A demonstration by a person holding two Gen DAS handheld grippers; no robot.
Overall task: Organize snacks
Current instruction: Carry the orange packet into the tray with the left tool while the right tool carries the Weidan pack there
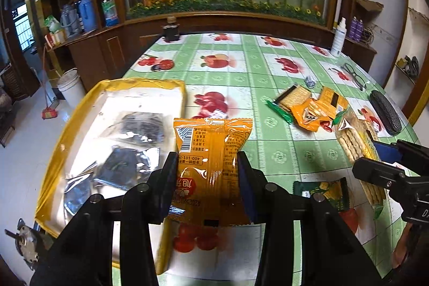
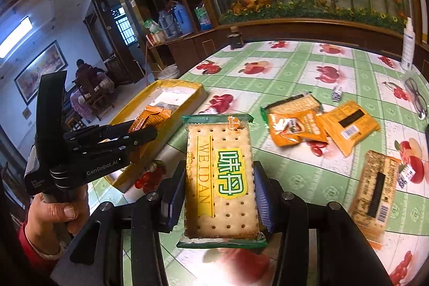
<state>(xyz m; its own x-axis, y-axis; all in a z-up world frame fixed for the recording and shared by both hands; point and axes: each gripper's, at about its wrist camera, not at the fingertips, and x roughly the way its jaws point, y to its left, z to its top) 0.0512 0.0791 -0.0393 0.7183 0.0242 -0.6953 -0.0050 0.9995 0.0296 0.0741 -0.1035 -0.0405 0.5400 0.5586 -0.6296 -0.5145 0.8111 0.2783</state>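
Left gripper (image 1: pixel 206 170) jaws pinch an orange foil snack packet (image 1: pixel 211 168), held over the desk (image 1: pixel 268 66) just right of the yellow-rimmed cardboard tray (image 1: pixel 53 152). Right gripper (image 2: pixel 219 195) jaws clamp a green-edged clear cracker pack (image 2: pixel 221 178). Loose orange packets (image 2: pixel 297 127) lie at 2 o'clock.

Left wrist view: the orange snack packet (image 1: pixel 211 168) has its lower edge hidden behind the gripper frame, and its side edges are covered by the pads. The yellow-rimmed box (image 1: pixel 112 141) contents are blurred; silvery wrappers, type undeterminable. A small green packet (image 1: pixel 324 192) is partly masked by the left gripper's frame. Right wrist view: the eyeglasses (image 2: pixel 415 98) are cut by the right edge. The seated figure (image 2: pixel 85 82) is too small to identify.
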